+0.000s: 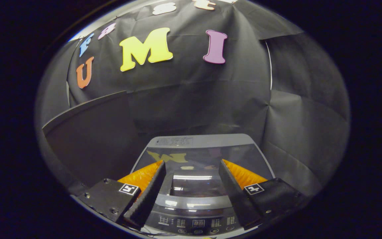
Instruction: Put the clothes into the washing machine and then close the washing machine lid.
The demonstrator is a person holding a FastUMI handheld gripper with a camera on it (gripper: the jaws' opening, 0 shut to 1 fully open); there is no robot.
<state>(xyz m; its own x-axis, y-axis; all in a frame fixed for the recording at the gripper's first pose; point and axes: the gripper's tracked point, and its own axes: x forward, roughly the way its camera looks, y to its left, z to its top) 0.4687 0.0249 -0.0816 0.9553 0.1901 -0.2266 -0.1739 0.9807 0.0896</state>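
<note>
A grey top-loading washing machine (196,142) stands below and ahead of my fingers. Its glossy glass lid (191,157) lies flat and shut over the tub, mirroring the wall behind. The control panel (196,221) with small buttons and a display runs along the machine's near edge, between my fingers. My gripper (191,164) hovers above the lid, open, with nothing between the fingers. The fingertips (160,166) point toward the lid's far half. No clothes are in sight.
Black cloth walls close in behind and to the right of the machine. A dark panel (88,146) stands to the machine's left with a pale top edge.
</note>
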